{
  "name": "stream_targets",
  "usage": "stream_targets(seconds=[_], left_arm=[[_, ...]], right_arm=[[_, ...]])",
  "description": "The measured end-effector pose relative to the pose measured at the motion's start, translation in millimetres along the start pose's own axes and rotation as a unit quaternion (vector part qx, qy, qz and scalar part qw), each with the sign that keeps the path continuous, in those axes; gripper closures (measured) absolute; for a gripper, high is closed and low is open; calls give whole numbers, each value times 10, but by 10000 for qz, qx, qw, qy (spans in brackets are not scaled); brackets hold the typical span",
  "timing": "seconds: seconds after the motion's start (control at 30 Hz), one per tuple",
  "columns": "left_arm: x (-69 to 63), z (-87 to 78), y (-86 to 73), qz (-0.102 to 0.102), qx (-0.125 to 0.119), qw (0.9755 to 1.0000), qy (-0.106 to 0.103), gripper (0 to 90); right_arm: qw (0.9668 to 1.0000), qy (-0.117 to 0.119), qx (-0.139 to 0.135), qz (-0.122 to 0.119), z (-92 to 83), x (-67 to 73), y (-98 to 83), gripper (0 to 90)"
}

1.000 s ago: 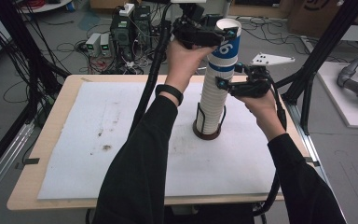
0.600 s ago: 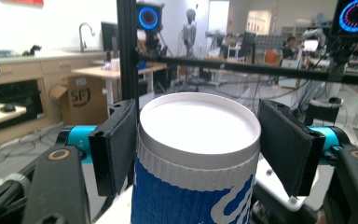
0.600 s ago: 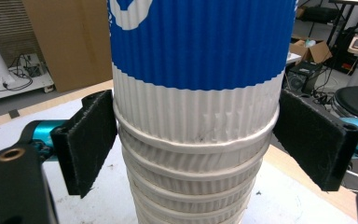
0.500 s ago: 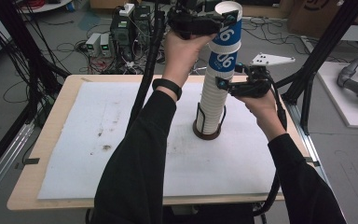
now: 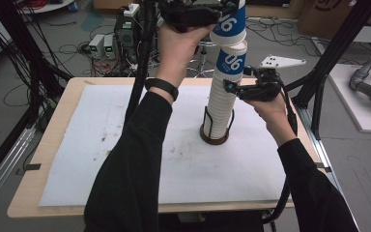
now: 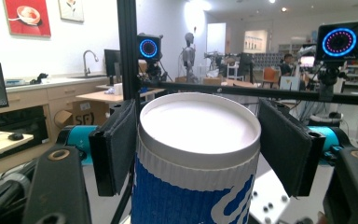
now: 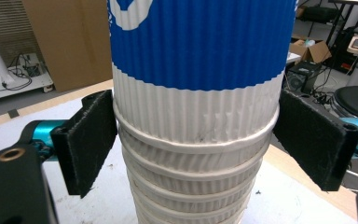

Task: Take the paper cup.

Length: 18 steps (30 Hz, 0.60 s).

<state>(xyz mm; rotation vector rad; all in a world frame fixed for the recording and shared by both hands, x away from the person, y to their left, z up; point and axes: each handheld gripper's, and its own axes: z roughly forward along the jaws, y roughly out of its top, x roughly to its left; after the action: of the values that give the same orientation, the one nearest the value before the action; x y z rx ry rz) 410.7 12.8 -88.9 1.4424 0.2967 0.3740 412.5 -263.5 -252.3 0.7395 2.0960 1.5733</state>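
High view, left claw [image 5: 224, 9] grasping one cup [image 5: 228, 24] — right claw [image 5: 233, 88] clamping one stack [image 5: 220, 108], one holder [image 5: 215, 137]

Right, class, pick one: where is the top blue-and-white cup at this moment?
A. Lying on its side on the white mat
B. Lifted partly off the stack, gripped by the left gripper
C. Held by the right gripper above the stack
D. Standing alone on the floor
B: the left gripper clamps the top cup above the stack, which the right gripper steadies.

Overhead forward-down, two close views, shared cup stack [image 5: 223, 96]
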Motion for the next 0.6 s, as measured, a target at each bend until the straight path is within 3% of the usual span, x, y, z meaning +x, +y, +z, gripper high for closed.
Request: stream_targets(seconds=[0.3, 0.6], left_arm=[[-82, -399, 84, 170, 84, 9998, 49, 306], [-207, -736, -34, 239, 338, 9991, 128, 306]], right_arm=[[10000, -21, 15, -3, -2, 8, 2, 143], [10000, -60, 22, -4, -3, 17, 4, 144]])
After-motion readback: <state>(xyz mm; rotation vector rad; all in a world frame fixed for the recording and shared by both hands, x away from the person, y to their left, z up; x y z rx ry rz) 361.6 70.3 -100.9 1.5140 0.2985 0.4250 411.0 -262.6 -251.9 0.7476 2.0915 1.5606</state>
